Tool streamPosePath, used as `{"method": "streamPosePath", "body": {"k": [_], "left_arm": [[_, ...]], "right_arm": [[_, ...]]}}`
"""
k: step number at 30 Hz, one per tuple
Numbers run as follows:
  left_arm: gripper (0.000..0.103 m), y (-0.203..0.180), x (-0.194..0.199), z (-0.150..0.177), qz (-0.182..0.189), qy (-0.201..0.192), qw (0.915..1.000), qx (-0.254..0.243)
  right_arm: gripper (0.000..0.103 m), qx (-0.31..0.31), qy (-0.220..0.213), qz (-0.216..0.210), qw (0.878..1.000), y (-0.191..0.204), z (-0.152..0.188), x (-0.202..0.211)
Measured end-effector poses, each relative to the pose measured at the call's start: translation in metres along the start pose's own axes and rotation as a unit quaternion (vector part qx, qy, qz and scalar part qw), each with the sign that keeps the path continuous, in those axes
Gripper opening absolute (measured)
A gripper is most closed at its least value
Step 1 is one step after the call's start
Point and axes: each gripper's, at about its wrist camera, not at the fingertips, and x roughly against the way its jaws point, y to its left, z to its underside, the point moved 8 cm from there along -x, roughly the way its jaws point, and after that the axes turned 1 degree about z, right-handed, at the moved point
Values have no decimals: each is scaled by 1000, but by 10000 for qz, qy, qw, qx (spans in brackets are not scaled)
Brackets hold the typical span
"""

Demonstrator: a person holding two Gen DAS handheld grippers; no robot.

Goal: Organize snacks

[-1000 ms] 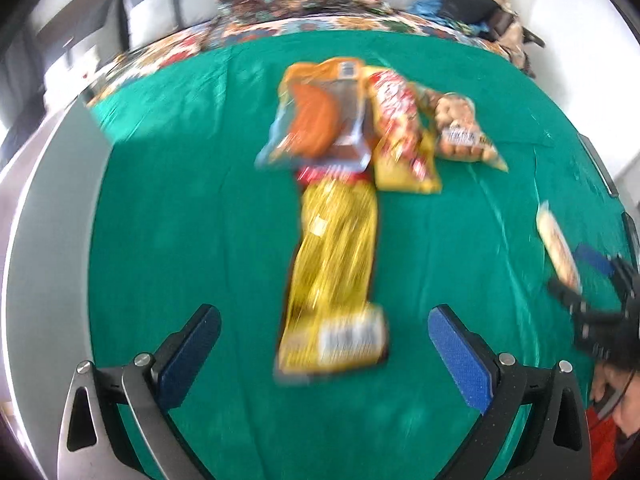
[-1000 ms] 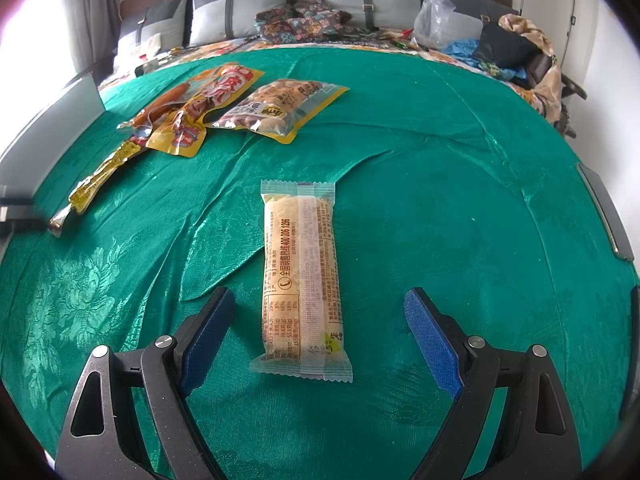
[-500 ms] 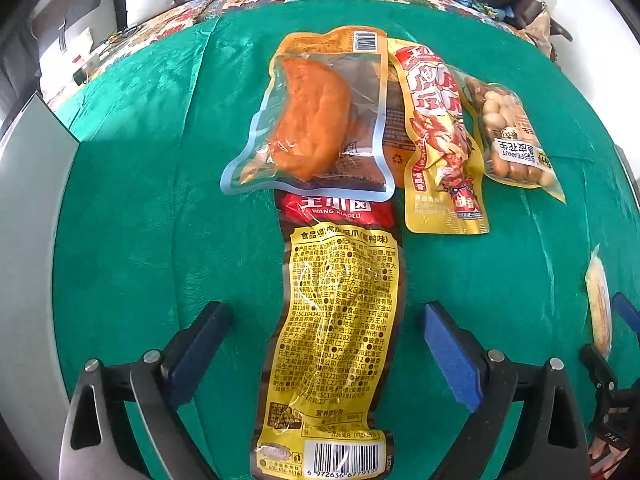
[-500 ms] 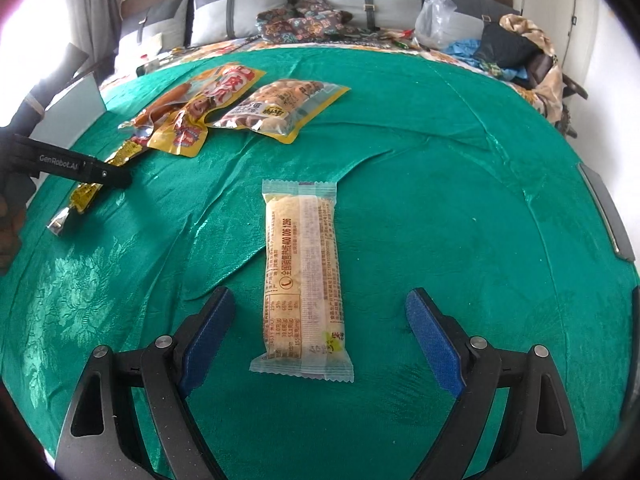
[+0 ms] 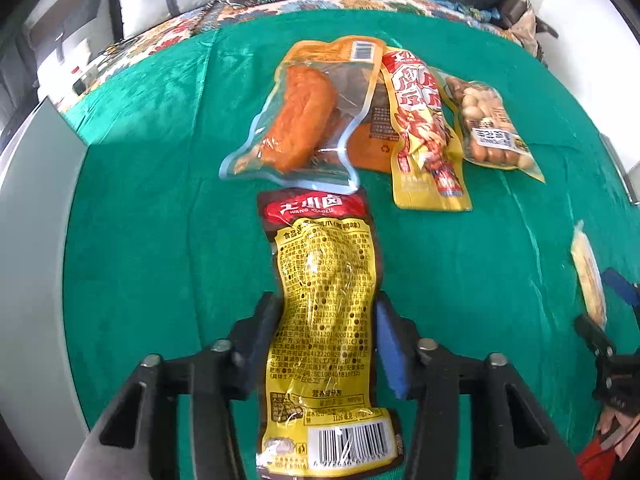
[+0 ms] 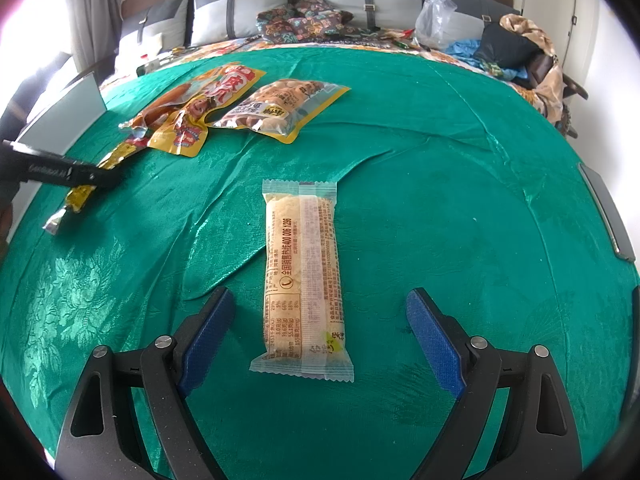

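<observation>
Left gripper (image 5: 326,344) clamped on one yellow packet (image 5: 324,320); right gripper (image 6: 320,336) wide around one bar (image 6: 302,276).

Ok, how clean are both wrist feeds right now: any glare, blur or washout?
Left wrist: yellow packet sharp, some foil glare; pale packet at the right edge smeared. Right wrist: crisp on the pale packet, window blown out top left, sheen on the green cloth.
</observation>
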Motion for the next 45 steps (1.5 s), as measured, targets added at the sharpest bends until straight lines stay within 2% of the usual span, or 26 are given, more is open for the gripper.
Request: {"method": "streamPosePath", "body": {"k": [4,7,9,11,12,13,14,16,17,19,23,25,26,27,29,31,35,38,41,45], "left_arm": [[40,13,18,33,170,-161,9990,378],[33,19,33,56,298,-301,9973,596],[30,26,49,72,471,-442,9947,798],[28,33,62,83,548,-585,9927,899],[26,30,68,91,570,-614,9921,935],[26,32,71,95,609,-646,9911,988],[26,36,74,100,637,-682,9902,1044],[26,39,76,106,690,-737,9886,1121],[25,41,75,105,697,-763,9881,1142],[25,41,79,106,706,-851,9868,1179],[25,43,91,108,732,-1042,9842,1227],[24,45,97,109,787,-1109,9826,1265],[24,46,101,111,819,-1157,9815,1284],[24,48,105,112,841,-1188,9807,1302],[24,51,116,114,951,-1295,9771,1393],[24,56,129,116,1107,-1435,9707,1578],[24,75,170,116,1489,-1866,9498,2024],[24,107,210,114,1616,-2206,9335,2321],[24,149,246,113,1413,-2450,9278,2435],[24,213,277,121,608,-2555,9337,2435]], "right_arm": [[90,1,0,0,10000,0,0,0],[91,-7,-1,-19,10000,0,0,0],[90,-70,42,-200,9998,-1,0,2],[89,-576,108,-834,9948,-11,-2,9],[89,-1004,145,-1168,9880,-20,-4,12],[89,-1338,202,-1326,9819,-28,-4,12],[89,-1721,334,-1348,9752,-40,-5,12],[90,-1979,641,-1140,9714,-53,-8,9],[90,-1866,947,-1050,9722,-51,-10,4],[89,-1398,1291,-903,9776,-35,-15,-1],[86,-381,1483,-709,9857,14,-24,-9],[76,-91,1617,-352,9862,25,-23,-18],[43,65,1565,-71,9876,26,-25,-18],[29,104,1512,9,9884,27,-28,-15],[29,-353,1607,-315,9859,26,-28,-10],[29,-540,1452,-388,9872,22,-32,2],[29,-1047,1265,-1020,9811,32,-42,32],[29,-1096,1073,-1571,9756,62,-60,57],[29,-1000,893,-2190,9665,117,-86,83],[29,-593,737,-3086,9465,223,-121,117]]}}
